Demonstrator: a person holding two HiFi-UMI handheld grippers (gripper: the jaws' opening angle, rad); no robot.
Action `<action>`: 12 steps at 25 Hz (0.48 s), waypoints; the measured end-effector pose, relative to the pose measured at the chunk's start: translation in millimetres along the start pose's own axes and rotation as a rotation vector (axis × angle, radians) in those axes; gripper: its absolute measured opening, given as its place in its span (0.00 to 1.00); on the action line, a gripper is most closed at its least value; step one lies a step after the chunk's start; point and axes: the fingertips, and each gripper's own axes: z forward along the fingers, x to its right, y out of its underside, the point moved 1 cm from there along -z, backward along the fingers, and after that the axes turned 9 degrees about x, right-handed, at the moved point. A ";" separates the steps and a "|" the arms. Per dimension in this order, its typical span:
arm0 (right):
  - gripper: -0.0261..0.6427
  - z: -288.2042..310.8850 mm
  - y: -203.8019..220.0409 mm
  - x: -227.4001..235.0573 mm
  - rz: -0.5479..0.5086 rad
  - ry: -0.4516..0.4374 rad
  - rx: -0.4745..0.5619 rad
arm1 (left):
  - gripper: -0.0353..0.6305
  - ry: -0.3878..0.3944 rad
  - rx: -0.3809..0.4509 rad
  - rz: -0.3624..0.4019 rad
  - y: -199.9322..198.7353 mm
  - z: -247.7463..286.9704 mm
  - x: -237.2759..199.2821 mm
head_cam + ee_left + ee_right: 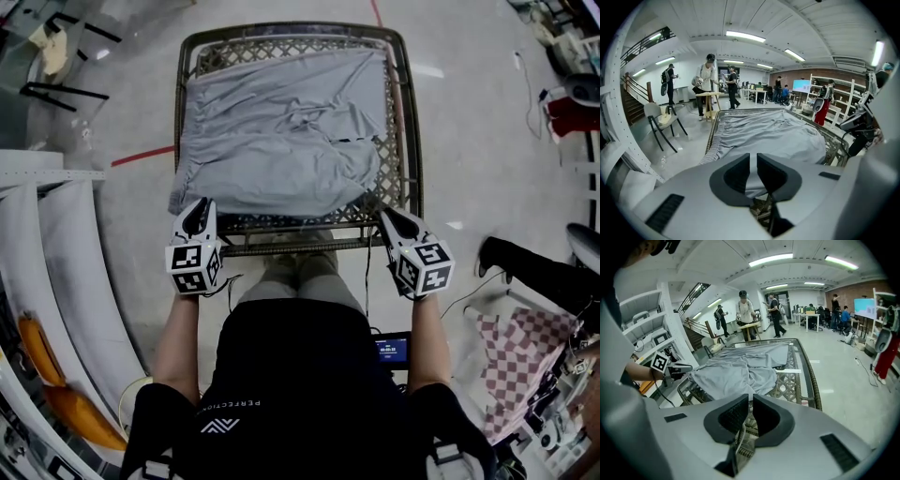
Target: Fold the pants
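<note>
Grey pants (281,131) lie spread and wrinkled over a wicker lattice table (300,246). My left gripper (198,210) sits at the pants' near left corner, just over the table's front edge. In the left gripper view its jaws (753,158) stand a narrow gap apart, open, and the pants (773,136) show beyond the gap, not pinched. My right gripper (391,218) hovers at the table's near right corner, off the cloth. The right gripper view shows its jaws (751,399) shut and empty over bare lattice (797,380), with the pants (736,371) ahead to the left.
White curved shelving (56,281) with orange items (37,347) stands to my left. A dark shoe (525,267) and a checked cloth (516,361) lie at the right. A chair (665,124) and people (707,79) stand beyond the table's far end.
</note>
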 end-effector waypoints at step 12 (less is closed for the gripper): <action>0.25 32.2 16.7 1.4 -0.118 -0.090 -0.123 | 0.28 -0.013 -0.046 0.035 14.1 -6.5 -4.9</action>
